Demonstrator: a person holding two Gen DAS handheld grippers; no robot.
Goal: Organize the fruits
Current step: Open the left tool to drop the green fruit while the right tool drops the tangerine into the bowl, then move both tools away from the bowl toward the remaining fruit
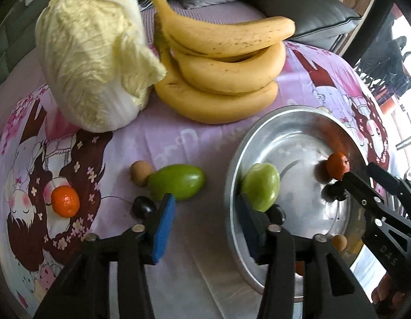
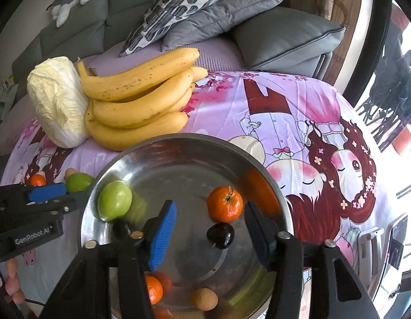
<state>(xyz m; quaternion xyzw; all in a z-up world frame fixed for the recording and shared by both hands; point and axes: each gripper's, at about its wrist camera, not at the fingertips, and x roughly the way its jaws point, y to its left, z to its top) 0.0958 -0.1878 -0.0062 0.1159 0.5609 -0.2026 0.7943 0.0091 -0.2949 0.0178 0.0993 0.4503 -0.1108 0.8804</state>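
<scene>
A steel bowl (image 1: pixel 298 122) (image 2: pixel 178 146) sits on the cartoon-print cloth. It holds a green fruit (image 1: pixel 261 186) (image 2: pixel 114 200), a tangerine (image 1: pixel 337 165) (image 2: pixel 224 204), a dark plum (image 2: pixel 220 235), a second tangerine (image 2: pixel 153 289) and a small brown fruit (image 2: pixel 204 299). On the cloth lie a green mango (image 1: pixel 177 184), a brown fruit (image 1: pixel 141 171), a tangerine (image 1: pixel 65 201) and a dark fruit (image 1: pixel 143 207). My left gripper (image 1: pixel 205 228) is open and empty over the bowl's left rim. My right gripper (image 2: pixel 209 234) is open and empty above the plum.
A bunch of bananas (image 1: pixel 221 71) (image 2: pixel 136 98) and a napa cabbage (image 1: pixel 93 53) (image 2: pixel 57 101) lie at the back of the cloth. Grey cushions (image 2: pixel 258 26) and a sofa stand behind. The cloth's edge falls away at the right.
</scene>
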